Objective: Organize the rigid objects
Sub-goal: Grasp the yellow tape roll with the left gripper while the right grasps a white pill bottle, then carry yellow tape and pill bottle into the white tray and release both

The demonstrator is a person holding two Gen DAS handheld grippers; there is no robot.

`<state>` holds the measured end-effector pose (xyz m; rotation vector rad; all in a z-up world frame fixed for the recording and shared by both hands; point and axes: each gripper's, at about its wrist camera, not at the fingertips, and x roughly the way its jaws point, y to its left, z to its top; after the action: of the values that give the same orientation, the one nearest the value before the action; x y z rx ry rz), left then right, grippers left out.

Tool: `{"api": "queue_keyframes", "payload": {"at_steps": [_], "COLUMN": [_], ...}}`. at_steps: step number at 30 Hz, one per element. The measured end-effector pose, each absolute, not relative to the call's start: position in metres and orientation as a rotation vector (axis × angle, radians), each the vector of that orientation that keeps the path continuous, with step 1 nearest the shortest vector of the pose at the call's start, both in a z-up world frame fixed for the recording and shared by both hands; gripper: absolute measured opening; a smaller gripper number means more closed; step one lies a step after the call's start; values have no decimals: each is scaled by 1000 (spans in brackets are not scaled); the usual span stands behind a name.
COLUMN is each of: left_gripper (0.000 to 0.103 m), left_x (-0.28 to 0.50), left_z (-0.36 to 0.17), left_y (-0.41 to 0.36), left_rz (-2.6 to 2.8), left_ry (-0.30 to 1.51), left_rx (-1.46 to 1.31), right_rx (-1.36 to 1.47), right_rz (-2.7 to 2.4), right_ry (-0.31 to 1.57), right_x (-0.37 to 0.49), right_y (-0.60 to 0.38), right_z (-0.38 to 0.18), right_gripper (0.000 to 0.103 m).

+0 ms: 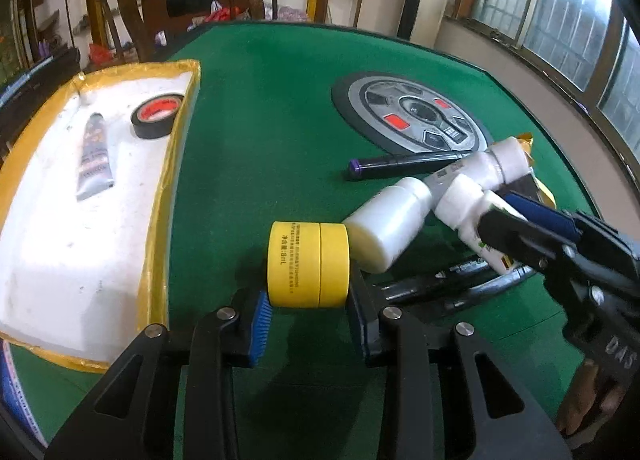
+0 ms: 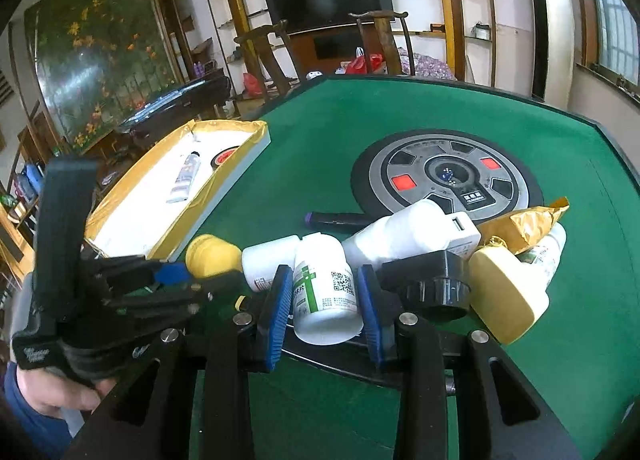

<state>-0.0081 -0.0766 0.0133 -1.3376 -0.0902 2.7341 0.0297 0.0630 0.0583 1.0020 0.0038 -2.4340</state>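
My left gripper (image 1: pixel 308 312) stands with its blue pads on either side of a small yellow round jar (image 1: pixel 308 264) on the green table; the pads look to touch its near edge. My right gripper (image 2: pixel 326 312) has its pads on either side of a white pill bottle with a green cross label (image 2: pixel 324 292), which lies in a pile. The pile holds plain white bottles (image 1: pixel 386 226), a purple-capped marker (image 1: pixel 404 164), a cream yellow bottle (image 2: pixel 508 296) and a black knob part (image 2: pixel 430 280). A white tray with gold edges (image 1: pixel 160 196) holds a tube (image 1: pixel 94 156) and a black tape roll (image 1: pixel 156 116).
A round grey control panel (image 2: pixel 448 176) sits in the middle of the green table. A gold foil packet (image 2: pixel 524 224) lies at the pile's right. Black pens (image 1: pixel 440 284) lie under the bottles. Chairs and shelves stand beyond the table's far edge.
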Motion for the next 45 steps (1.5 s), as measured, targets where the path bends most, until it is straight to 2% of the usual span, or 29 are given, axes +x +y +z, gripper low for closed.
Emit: {"api": "queue_keyframes", "payload": {"at_steps": [22, 33, 45], "left_gripper": [31, 31, 31], "left_x": [11, 28, 28], "left_z": [39, 71, 63], "left_y": [-91, -149, -224], "left_rz": [2741, 2850, 2940], "left_ry": [-179, -315, -411], "left_rx": [-1223, -1116, -1161], "right_rx": [969, 952, 906], "right_rz": [-2410, -2394, -2329], "right_ry": [-38, -69, -183], "right_x": [30, 34, 42], "right_y": [67, 67, 56], "right_z": [65, 69, 83], "right_gripper": [28, 28, 28]}}
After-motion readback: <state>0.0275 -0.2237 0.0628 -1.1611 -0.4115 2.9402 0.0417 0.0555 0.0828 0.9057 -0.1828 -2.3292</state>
